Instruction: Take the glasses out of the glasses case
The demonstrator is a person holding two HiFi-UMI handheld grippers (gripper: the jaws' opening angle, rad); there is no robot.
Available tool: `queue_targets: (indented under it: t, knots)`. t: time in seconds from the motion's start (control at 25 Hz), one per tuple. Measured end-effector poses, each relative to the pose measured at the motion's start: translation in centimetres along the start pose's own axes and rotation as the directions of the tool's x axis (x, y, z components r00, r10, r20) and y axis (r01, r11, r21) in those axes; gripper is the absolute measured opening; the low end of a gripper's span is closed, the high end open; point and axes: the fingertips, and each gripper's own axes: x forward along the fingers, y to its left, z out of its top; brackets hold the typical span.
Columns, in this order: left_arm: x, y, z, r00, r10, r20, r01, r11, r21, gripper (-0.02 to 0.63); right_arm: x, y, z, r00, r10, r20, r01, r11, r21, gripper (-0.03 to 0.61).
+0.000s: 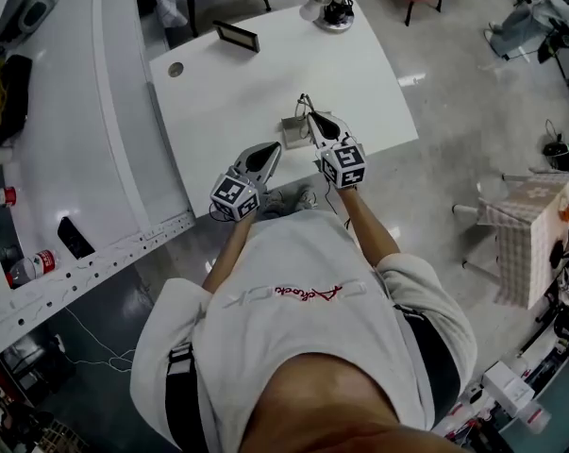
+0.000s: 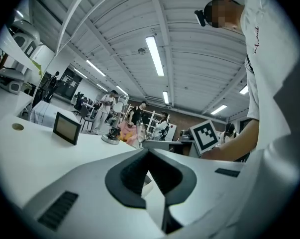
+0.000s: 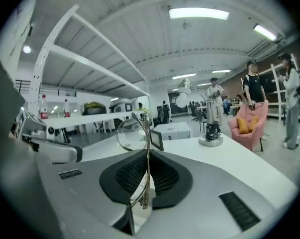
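The right claw (image 1: 312, 119) is closed on a pair of thin gold-rimmed glasses (image 3: 148, 148): in the right gripper view its two dark pads press on the folded wire arms, and the round lenses stand upright just past the claw's tips, raised off the white tabletop (image 1: 359, 74). In the head view the glasses (image 1: 305, 102) show as a fine wire loop at the far end of that claw. The glasses case (image 1: 293, 132) lies open on the tabletop just beside the right claw, towards the left claw (image 1: 270, 149), and a little nearer the person than the glasses; they are clear of it and not touching it. The left claw points level at the case from the near side, its tips close to the case, though contact cannot be judged. In the left gripper view its jaws meet at the tips with nothing between them, and the case's flat grey edge (image 2: 162, 144) sits just beyond. Far past both claws, at the tabletop's back edge, stand a desk lamp (image 1: 331, 3) and a small dark picture frame (image 1: 237, 36), well apart from each other
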Motion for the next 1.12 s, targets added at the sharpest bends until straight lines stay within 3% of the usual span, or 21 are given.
queue_targets:
  t: [0.24, 0.52, 0.8, 1.12]
  knots:
    - [0.3, 0.6, 1.2, 1.000, -0.018, 0.017, 0.018, 1.000, 0.016, -0.009, -1.3, 1.4, 0.2, 0.997, -0.045, 0.063, 0.039, 0.995, 0.095, 0.021]
    - [0.2, 1.0, 1.9, 0.998, -0.058, 0.030, 0.057, 0.998, 0.034, -0.009, -3.2, 2.5, 3.0, 0.983, -0.083, 0.164, 0.070, 0.994, 0.082, 0.021]
    - [-1.6, -0.4, 0.3, 0.995, -0.102, 0.017, 0.102, 0.995, 0.005, -0.009, -7.8, 7.0, 1.4, 0.985, -0.103, 0.136, 0.106, 0.994, -0.011, 0.021]
    - [-3.0, -1.6, 0.4, 0.995, -0.100, 0.023, 0.099, 0.994, 0.040, -0.009, -9.5, 7.3, 1.7, 0.972, -0.132, 0.193, 0.133, 0.991, 0.008, 0.021]
